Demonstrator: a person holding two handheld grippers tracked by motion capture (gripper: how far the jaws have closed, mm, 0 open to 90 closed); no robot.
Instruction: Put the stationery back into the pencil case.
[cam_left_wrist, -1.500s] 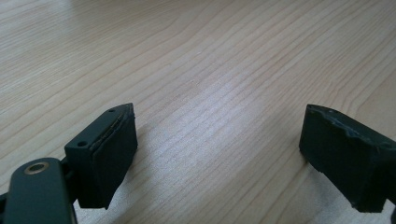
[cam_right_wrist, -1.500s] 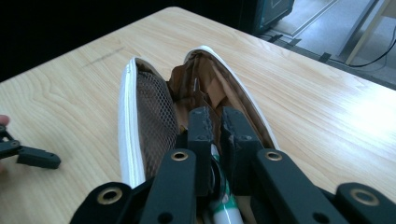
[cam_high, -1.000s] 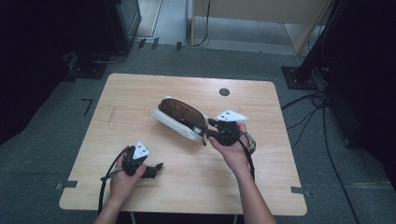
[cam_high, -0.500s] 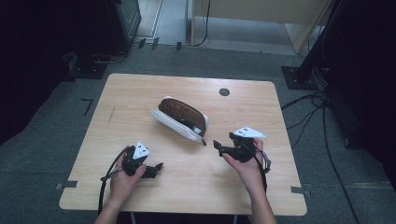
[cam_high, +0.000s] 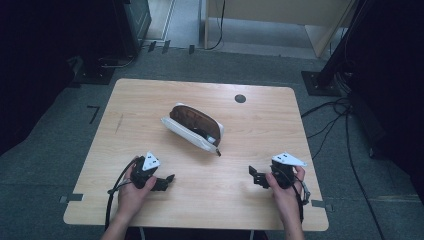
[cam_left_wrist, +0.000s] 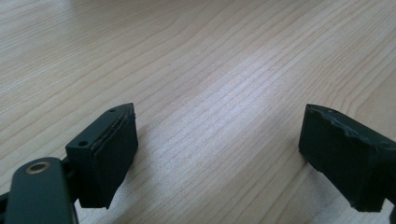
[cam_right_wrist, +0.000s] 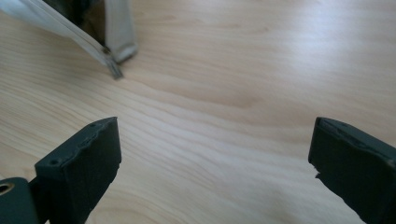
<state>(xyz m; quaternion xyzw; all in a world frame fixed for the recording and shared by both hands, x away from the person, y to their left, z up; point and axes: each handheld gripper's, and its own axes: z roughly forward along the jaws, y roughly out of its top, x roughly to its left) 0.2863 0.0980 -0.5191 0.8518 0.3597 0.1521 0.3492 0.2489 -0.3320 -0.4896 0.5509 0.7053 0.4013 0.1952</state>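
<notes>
Wooden bench (cam_high: 150, 115), unzipped pouch (cam_high: 192, 126) lying mid-surface.
My right gripper (cam_high: 253, 176) sits well apart from the pouch, its jaws just opened wide on nothing; my left gripper (cam_high: 170, 179) rests with jaws spread, empty too.

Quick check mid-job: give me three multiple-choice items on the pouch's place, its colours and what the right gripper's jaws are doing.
1. Where does the pouch lie?
A. mid-table
B. on the floor
C. in the left gripper

2. The pouch is
A. white outside, brown inside
B. all red
C. all green

3. The right gripper has its jaws
A. shut on the pouch
B. open, empty
C. shut on the cable

Key: 1 A, it rests on the table ahead of both grippers; 2 A, white shell, brown lining; 3 B, jaws just opened, bare wood between.
</notes>
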